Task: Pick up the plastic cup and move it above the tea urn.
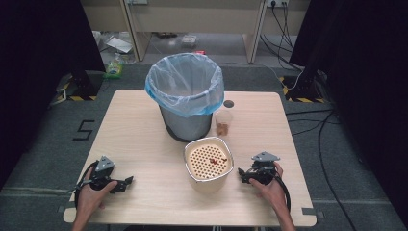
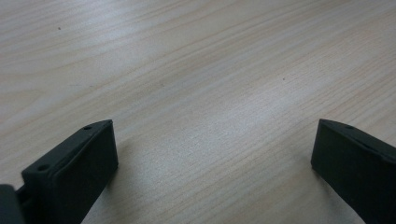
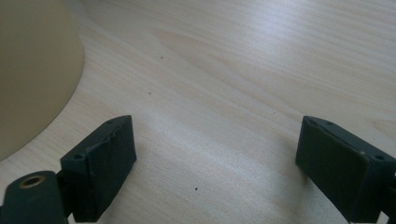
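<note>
A cream container with a perforated strainer insert (image 1: pixel 208 161) stands at the table's near middle, with a few brown bits on the insert. Behind it a small clear cup (image 1: pixel 223 122) holds brown pieces. A grey bin lined with a blue bag (image 1: pixel 185 96) stands farther back. My left gripper (image 1: pixel 126 183) rests on the table at the near left, open, with bare wood between its jaws (image 2: pixel 212 154). My right gripper (image 1: pixel 242 175) rests just right of the container, open and empty (image 3: pixel 215 149). The container's cream wall (image 3: pixel 32 70) shows at the left of the right gripper view.
The light wooden table (image 1: pixel 139 139) has a dark round hole (image 1: pixel 228 103) near the bin. Beyond the table lie grey floor, desks, cables and a green bottle (image 1: pixel 114 67). Dark curtains hang at both sides.
</note>
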`<action>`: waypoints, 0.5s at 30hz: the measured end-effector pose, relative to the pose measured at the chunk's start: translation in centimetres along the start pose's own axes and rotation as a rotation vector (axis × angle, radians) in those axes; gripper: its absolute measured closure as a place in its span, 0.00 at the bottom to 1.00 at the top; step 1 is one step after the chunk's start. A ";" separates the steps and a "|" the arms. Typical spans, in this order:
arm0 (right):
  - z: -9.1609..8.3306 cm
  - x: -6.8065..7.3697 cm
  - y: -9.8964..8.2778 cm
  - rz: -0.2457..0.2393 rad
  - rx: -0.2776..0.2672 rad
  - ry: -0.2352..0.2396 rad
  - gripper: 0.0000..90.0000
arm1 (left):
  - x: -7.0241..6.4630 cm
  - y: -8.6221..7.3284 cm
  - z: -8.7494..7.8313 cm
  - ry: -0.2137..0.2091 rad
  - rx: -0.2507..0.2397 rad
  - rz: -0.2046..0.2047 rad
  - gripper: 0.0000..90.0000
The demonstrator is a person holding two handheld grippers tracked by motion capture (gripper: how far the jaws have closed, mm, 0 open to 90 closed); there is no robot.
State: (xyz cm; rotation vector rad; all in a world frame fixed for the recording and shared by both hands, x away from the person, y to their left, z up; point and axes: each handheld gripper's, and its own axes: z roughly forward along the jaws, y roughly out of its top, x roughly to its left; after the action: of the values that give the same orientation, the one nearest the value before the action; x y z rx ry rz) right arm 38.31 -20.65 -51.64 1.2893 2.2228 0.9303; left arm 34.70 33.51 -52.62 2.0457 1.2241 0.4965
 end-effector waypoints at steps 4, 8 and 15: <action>-0.1 -0.1 0.0 0.001 -0.002 -0.005 0.17 | 0.0 0.0 0.0 0.001 0.000 0.000 0.00; -0.3 -0.4 0.1 0.008 -0.017 -0.015 0.21 | 0.0 0.0 0.0 0.000 0.000 0.000 0.00; -1.3 -1.4 1.8 0.028 -0.085 -0.015 0.19 | 0.0 0.0 0.0 0.000 0.000 0.002 0.00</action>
State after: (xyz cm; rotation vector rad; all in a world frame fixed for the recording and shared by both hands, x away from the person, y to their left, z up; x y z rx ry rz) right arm 39.24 -21.64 -49.45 1.2870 2.1350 1.0111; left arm 34.68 33.53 -52.62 2.0474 1.2223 0.4970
